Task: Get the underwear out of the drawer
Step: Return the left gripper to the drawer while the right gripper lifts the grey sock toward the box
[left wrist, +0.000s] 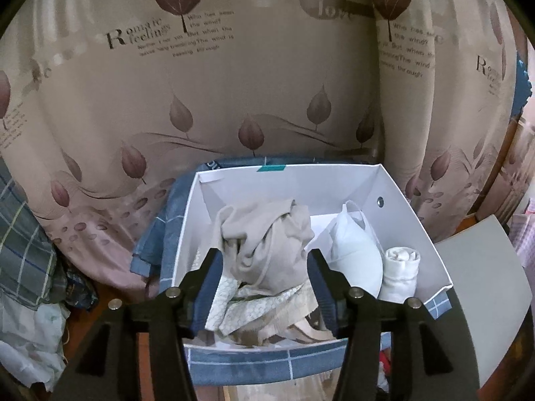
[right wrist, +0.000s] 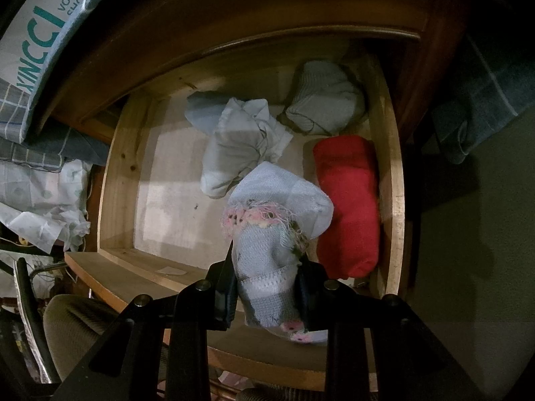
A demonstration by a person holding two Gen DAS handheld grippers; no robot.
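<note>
While the right gripper pinches a pale grey knitted undergarment with a frayed pink floral waistband between its 2 black jaws, the piece hangs just above the front edge of the open pale wooden drawer. Judging by how it bunches and droops, the fabric is light, soft and limp, so it will sag and swing rather than hold a shape. The loose threads at the trim look fragile and could snag on the drawer front, so the thick folded body below the band seems the safest place to hold, which is about where the jaws sit.

Deeper inside the drawer lie 3 more bundles: a crumpled light grey-blue cloth near the middle, a ribbed grey roll at the back right corner, and a folded red garment along the right wall.

Away from the drawer, the left gripper has its jaws spread, holding nothing, over a white cardboard box with a beige crumpled garment lying between them untouched.
</note>
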